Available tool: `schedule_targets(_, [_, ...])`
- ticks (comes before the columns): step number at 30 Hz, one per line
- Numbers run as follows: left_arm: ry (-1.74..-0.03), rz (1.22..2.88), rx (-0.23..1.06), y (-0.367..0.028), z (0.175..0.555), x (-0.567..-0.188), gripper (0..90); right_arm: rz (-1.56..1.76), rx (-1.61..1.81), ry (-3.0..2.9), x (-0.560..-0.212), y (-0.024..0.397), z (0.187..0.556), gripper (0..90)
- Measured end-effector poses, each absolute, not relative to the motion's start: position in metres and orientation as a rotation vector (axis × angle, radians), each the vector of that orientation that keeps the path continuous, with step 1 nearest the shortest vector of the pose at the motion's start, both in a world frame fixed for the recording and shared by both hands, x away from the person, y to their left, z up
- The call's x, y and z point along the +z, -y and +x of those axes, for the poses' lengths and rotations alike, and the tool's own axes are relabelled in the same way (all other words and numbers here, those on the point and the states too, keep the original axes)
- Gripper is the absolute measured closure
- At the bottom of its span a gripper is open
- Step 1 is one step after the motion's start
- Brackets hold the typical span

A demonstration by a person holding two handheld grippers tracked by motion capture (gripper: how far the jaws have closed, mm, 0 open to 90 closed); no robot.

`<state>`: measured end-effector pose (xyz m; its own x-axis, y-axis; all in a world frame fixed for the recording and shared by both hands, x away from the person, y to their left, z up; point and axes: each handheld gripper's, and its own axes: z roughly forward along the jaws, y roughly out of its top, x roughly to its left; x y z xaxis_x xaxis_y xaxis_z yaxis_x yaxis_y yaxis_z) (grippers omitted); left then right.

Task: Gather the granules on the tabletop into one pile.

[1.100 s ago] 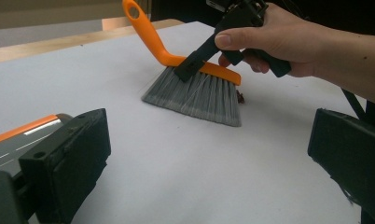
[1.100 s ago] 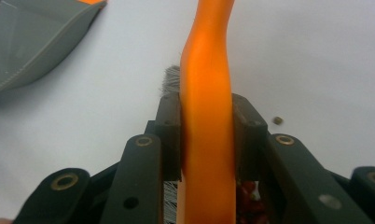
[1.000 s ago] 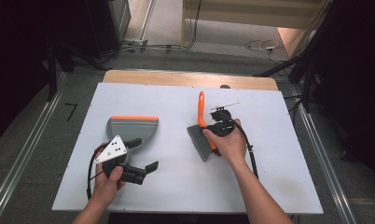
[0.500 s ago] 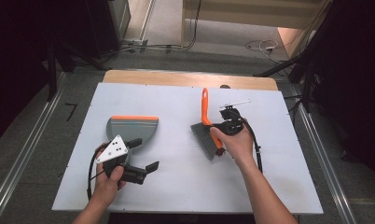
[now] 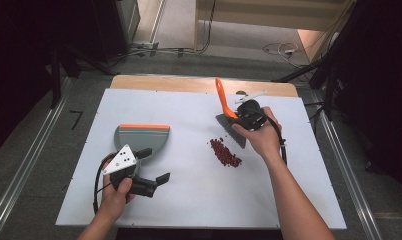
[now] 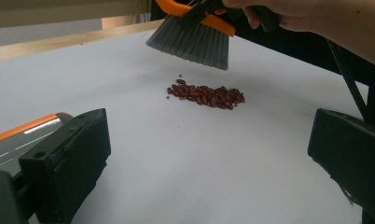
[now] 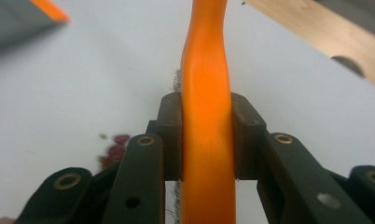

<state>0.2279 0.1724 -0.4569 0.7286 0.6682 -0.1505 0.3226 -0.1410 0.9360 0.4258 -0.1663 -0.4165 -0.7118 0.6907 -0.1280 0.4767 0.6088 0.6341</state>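
My right hand-held gripper (image 5: 241, 119) squeezes the orange handle of the brush (image 5: 228, 120) tight. The grey bristles hang in the air above the small pile of red beans (image 5: 225, 152) on the white tabletop (image 5: 189, 200). My left hand-held gripper (image 5: 156, 182) is wide open and holds nothing. It sits near the grey dustpan (image 5: 139, 139), well apart from the beans.

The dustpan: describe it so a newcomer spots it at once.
On the white table, look left of the red beans, just above the left gripper. The dustpan lies flat there, the only wide grey scoop with an orange front edge; the brush is held aloft.
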Motion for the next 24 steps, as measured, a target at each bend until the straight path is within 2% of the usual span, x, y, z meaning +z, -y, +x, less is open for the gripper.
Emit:
schedule_targets(6, [-0.786, 1.737, 0.359, -0.172, 0.227, -0.457, 0.0, 0.718, 0.617, -2.504, -0.438, 0.145, 0.424, 68.2])
schedule_targets(14, [-0.786, 1.741, 0.361, -0.172, 0.227, -0.457, 0.0, 0.546, 0.618, -2.582, -0.444, 0.133, 0.408, 68.8])
schedule_targets(24, [-0.79, 1.746, 0.362, -0.171, 0.228, -0.457, 0.0, 0.606, 0.708, -2.541, -0.434, 0.146, 0.392, 68.6])
